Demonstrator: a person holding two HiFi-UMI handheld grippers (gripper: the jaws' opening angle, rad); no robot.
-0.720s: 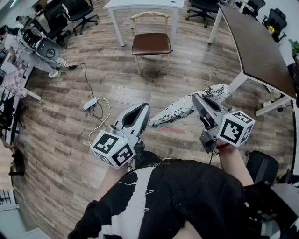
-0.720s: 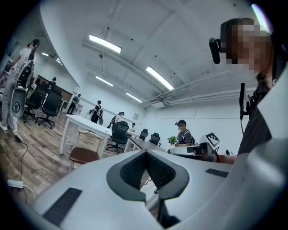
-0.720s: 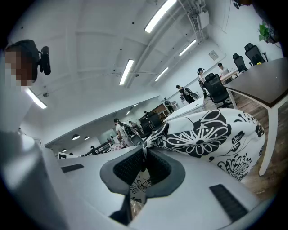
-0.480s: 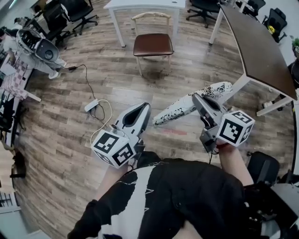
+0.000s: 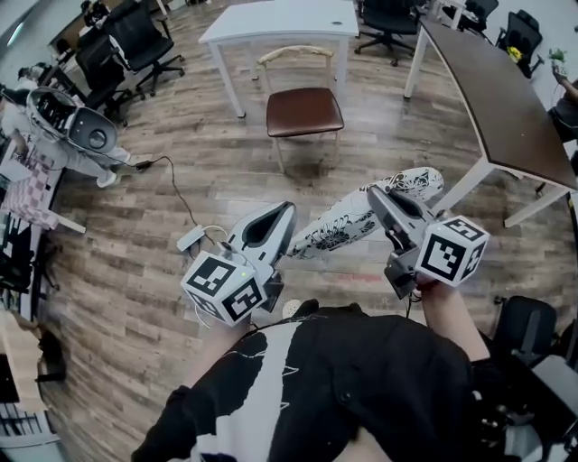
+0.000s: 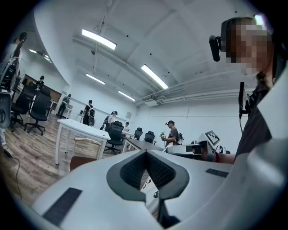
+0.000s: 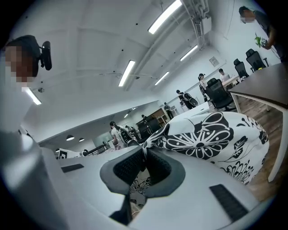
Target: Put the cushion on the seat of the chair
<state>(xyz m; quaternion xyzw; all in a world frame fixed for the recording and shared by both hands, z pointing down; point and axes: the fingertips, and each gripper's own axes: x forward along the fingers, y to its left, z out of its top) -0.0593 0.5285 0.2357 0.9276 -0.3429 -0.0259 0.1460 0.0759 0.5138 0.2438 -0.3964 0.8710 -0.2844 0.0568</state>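
Note:
The cushion, white with a black flower print, hangs stretched above the wooden floor between my two grippers. My left gripper is shut on its left end; in the left gripper view a strip of the printed fabric shows below the closed tips. My right gripper is shut on its right edge, and the cushion bulges past those tips. The chair, with a brown seat and a pale wooden back, stands ahead with nothing on it, well beyond the cushion. Its back also shows in the left gripper view.
A white table stands just behind the chair. A long dark table runs along the right. A power strip with a cable lies on the floor at the left. Black office chairs and a white machine are at the far left.
The chair and the tables have slid lower in the head view, so they look nearer. Both grippers hold the cushion as before, slightly raised towards the chair.

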